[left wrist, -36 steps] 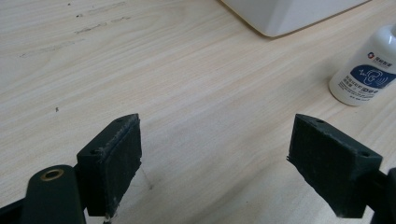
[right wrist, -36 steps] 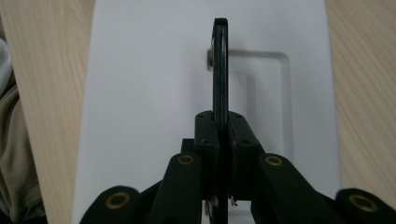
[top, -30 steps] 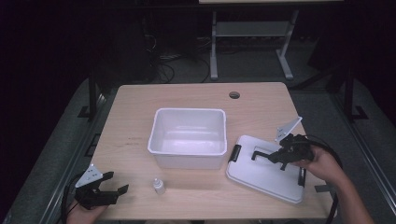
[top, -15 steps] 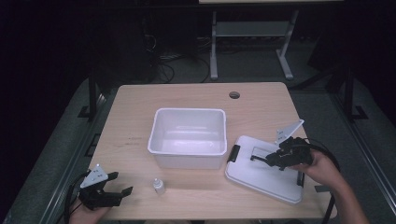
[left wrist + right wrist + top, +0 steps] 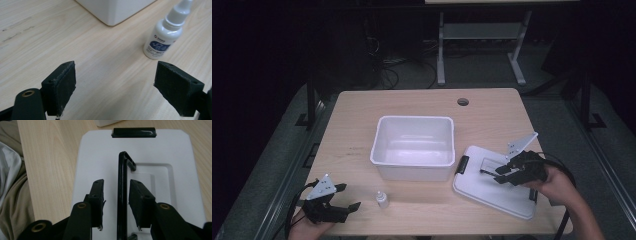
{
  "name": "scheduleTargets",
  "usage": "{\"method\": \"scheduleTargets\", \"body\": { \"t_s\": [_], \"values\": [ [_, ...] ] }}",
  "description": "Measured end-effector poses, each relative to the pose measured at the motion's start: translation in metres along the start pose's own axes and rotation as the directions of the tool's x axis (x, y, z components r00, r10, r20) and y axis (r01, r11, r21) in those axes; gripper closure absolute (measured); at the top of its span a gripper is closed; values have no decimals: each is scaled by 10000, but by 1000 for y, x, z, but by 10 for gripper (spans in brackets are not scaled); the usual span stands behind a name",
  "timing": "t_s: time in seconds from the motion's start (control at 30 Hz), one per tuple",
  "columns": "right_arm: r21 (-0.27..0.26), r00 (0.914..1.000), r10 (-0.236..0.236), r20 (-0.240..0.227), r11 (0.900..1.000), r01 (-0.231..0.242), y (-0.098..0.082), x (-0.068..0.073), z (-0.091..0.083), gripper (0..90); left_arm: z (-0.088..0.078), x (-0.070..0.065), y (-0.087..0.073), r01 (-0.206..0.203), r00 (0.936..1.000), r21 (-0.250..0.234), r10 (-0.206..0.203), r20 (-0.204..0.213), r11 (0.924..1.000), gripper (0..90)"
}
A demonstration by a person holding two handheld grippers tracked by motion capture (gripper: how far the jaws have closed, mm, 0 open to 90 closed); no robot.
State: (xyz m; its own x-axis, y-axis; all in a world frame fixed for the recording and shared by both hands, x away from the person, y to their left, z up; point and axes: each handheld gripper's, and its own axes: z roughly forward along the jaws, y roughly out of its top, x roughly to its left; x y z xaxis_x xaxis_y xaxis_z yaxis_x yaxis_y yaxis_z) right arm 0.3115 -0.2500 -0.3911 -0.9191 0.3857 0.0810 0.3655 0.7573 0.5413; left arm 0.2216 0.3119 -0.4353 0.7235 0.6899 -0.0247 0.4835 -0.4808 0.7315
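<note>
A white lid lies flat at the table's right front, with a black handle raised from its middle. My right gripper straddles that handle. Its jaws have just been opening, and both pads now stand clear of the handle, so it is open. A small white dropper bottle stands upright near the front edge, below an empty white bin. My left gripper hovers just left of the bottle, open wide and empty. In the left gripper view the bottle stands ahead, near the right jaw.
A black clip sits on the lid's end nearest the bin. The wooden table has a cable hole at the back. The bin's corner is just beyond the bottle. The person's clothing lies beside the table edge.
The right jaws have parted from the lid's handle. The left gripper has shifted a little to the right, toward the bottle.
</note>
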Motion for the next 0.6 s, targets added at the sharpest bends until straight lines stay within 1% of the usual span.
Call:
{"method": "scheduleTargets", "body": {
  "t_s": [0.1,0.13,0.17,0.2,0.23,0.27,0.3,0.33,0.37,0.4,0.43,0.47,0.5,0.57,0.6],
  "values": [
    [15,10000,23,52,10000,-23,0,1,0,617,0,-2,2,-109,9999,12,109,94,9999,176],
    [-14,10000,4,36,10000,-4,1,2,0,601,0,-4,4,-213,9993,0,213,321,9998,177],
    [-14,10000,4,36,10000,-4,1,2,0,601,0,-4,4,-213,9993,0,213,321,9998,179],
    [-59,9999,-66,99,10000,66,2,3,0,581,1,-7,6,-337,9983,65,333,483,9994,179],
    [-59,9999,-66,99,10000,66,2,3,0,581,1,-7,6,-337,9983,65,333,483,9994,180],
    [-63,9999,-55,116,10000,55,3,3,0,554,2,-9,9,-397,9969,115,388,679,9991,182],
    [-63,9999,-55,116,10000,55,3,3,0,554,2,-9,9,-397,9969,115,388,679,9991,182],
    [-65,9999,-58,158,10000,59,3,3,0,539,2,-11,11,-478,9958,161,464,783,9987,182],
    [-102,9998,30,192,9999,-28,3,3,0,509,3,-12,13,-474,9951,142,460,874,9988,182],
    [-90,9998,91,196,9999,-89,3,2,0,503,3,-14,16,-688,9915,213,660,1120,9974,207],
    [-90,9998,91,196,9999,-89,3,2,0,503,3,-14,16,-688,9915,213,660,1120,9974,212],
    [-115,9998,37,207,9999,-35,4,2,0,498,2,-15,19,-849,9885,233,813,1272,9961,216],
    [-115,9998,37,207,9999,-35,4,2,0,498,2,-15,19,-849,9885,233,813,1272,9961,223],
    [-119,9998,43,212,9999,-40,4,3,0,489,2,-17,23,-1046,9857,352,989,1361,9939,233],
    [-145,9996,80,267,9999,-77,4,3,-1,467,3,-18,26,-1200,9827,406,1129,1470,9919,242]
  ]
}}
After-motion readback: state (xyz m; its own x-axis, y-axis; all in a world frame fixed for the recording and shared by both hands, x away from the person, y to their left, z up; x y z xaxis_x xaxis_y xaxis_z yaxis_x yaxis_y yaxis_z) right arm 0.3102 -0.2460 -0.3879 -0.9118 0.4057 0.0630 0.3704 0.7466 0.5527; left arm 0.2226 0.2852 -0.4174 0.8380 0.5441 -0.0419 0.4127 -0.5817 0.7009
